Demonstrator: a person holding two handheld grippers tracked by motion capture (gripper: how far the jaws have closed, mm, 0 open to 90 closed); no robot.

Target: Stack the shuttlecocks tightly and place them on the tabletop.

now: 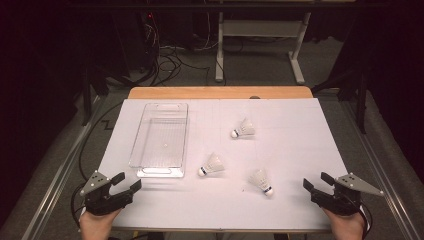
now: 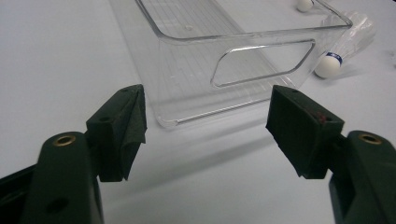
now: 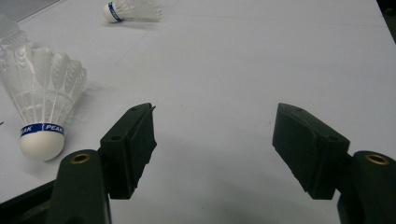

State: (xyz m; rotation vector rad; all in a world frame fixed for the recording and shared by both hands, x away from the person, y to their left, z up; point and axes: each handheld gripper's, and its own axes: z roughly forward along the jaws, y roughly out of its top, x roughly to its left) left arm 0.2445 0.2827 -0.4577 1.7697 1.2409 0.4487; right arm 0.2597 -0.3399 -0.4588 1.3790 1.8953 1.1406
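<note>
Three white feather shuttlecocks lie on the white table sheet: one at the back (image 1: pixel 243 129), one in the middle (image 1: pixel 212 165), one front right (image 1: pixel 261 181). A clear plastic bin (image 1: pixel 161 172) stands empty at the left. My left gripper (image 1: pixel 129 181) rests at the front left corner, open, its jaws aimed at the bin's near wall (image 2: pixel 196 88) with nothing between them (image 2: pixel 205 126). The middle shuttlecock (image 2: pixel 334 56) lies beside that bin. My right gripper (image 1: pixel 316 180) is open at the front right (image 3: pixel 212 140), with the nearest shuttlecock (image 3: pixel 42 98) just left of its jaws.
The white sheet (image 1: pixel 280 150) covers a wooden table whose back edge (image 1: pixel 220 92) shows beyond it. Behind stand a desk frame (image 1: pixel 260 45) and loose cables on the floor. Metal rails run along both sides of the table.
</note>
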